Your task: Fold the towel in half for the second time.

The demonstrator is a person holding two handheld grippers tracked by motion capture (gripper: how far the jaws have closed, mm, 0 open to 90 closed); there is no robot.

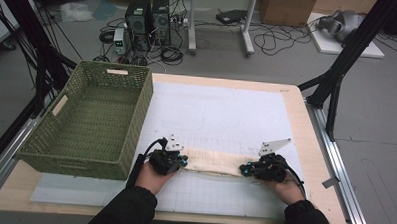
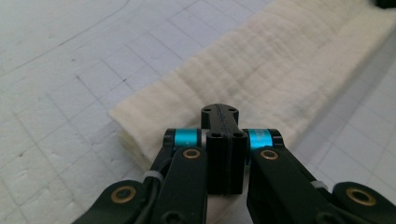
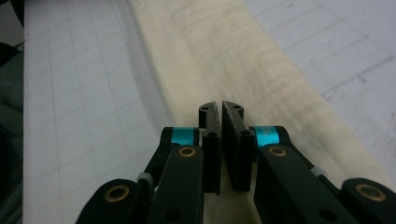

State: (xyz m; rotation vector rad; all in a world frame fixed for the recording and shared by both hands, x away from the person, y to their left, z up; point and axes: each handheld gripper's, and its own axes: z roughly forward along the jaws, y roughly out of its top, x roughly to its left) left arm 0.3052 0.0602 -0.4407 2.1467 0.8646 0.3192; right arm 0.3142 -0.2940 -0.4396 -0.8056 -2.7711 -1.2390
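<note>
Gripping the folded towel point(image 1: 212, 162) at both ends, left gripper point(image 1: 181, 161) and right gripper point(image 1: 244, 169) clamped; green basket point(image 1: 136, 107) awaits.

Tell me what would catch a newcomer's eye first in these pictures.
The eye goes first to the cream folded cloth lying as a long strip on the white gridded mat, with the left gripper at one end and the right gripper at the other. Both stand with jaws closed over the cloth; whether fabric is pinched is hard to tell. Next comes the big green woven basket at the table's left.
</note>
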